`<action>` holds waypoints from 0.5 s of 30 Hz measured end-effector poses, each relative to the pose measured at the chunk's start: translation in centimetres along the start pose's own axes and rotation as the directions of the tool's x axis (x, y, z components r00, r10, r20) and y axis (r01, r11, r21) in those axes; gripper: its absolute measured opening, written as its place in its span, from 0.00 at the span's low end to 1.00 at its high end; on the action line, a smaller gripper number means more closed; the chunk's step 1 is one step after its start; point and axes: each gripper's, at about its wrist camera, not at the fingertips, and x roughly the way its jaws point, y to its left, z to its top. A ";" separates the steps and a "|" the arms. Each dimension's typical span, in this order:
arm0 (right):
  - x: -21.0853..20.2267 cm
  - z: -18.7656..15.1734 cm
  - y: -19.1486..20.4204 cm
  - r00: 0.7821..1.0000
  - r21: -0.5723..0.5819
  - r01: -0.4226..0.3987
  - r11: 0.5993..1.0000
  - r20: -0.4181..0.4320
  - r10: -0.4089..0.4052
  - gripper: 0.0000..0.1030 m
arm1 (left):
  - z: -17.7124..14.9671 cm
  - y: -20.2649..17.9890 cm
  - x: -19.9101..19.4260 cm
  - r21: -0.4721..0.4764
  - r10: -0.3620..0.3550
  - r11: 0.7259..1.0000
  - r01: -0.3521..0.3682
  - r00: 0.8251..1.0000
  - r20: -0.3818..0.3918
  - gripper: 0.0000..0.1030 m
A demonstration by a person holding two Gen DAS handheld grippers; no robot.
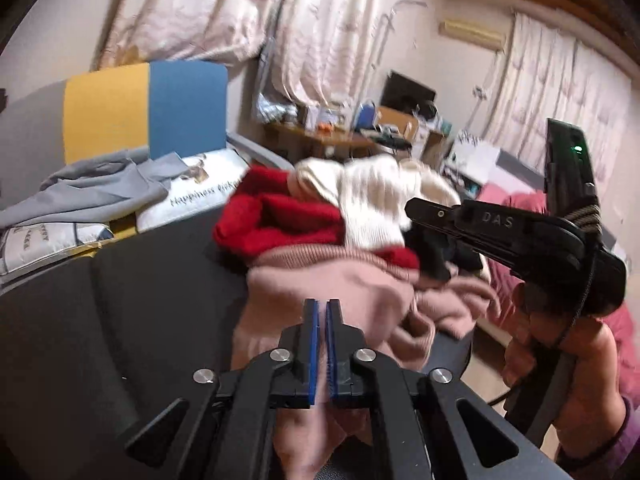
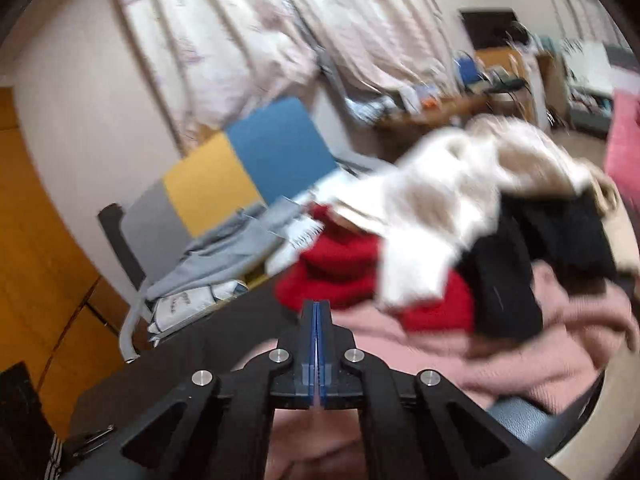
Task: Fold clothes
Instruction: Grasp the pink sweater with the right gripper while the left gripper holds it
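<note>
— That pink sweater [image 1: 340,280] at the bottom of the heap, is that the one being taken up?

— Looks so to me. It lies spread on the dark table [image 1: 120,300], with the red knit [image 1: 280,216], the cream one [image 1: 376,196] and a black garment [image 2: 512,280] piled on its far part. The left gripper [image 1: 322,312] has its blue fingers [image 1: 313,344] drawn almost together over the near edge, with pink cloth showing under and behind them.

— Actually pinching it?

— I'd say a thin fold is caught there, though the cloth between the fingers is hard to make out. The right gripper [image 2: 316,312] is closed too, with only a sliver of pink showing in the slit low down, so it seems to hold an edge as well.

— How will it handle?

— Soft, limp, fairly thick knit. It'll sag between the two holds and stretch if tugged. Not heavy in itself, I'd judge, but the pile on top will drag and may tumble as the pink one comes free.

— Where's best to hold it?

— At the ribbed hem or the shoulder seams, I reckon, hands well apart, so it hangs flat. A pinch of loose middle would just bunch up.
</note>
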 end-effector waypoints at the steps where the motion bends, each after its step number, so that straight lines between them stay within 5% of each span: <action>1: -0.3 0.4 1.2 1.000 -0.028 -0.018 0.999 0.007 0.018 0.00 | 0.4 0.4 -1.1 0.000 0.015 1.000 -0.015 0.999 0.029 0.00; 4: 0.2 0.9 2.7 0.999 0.005 -0.026 1.000 -0.040 0.026 0.08 | 0.7 1.4 -2.9 0.019 0.069 0.997 -0.070 0.996 0.051 0.00; 5: 0.8 0.5 2.1 0.998 0.050 0.018 0.999 -0.068 -0.015 0.31 | 0.4 1.7 -2.8 0.017 0.083 0.996 -0.084 0.996 0.032 0.00; 6: 1.4 0.2 1.3 0.993 0.097 0.072 0.993 -0.099 -0.062 0.43 | 0.1 2.1 -2.7 0.016 0.098 0.995 -0.098 0.995 0.011 0.00; 11: 4.8 -4.7 -4.5 0.932 0.229 0.282 0.932 -0.297 -0.209 0.52 | -3.0 2.7 0.3 0.007 0.133 0.991 -0.133 0.985 -0.113 0.04; 15: 6.9 -6.7 -7.7 0.924 0.306 0.290 0.907 -0.337 -0.182 0.56 | -5.7 1.9 4.3 0.028 0.137 0.991 -0.134 0.964 -0.227 0.33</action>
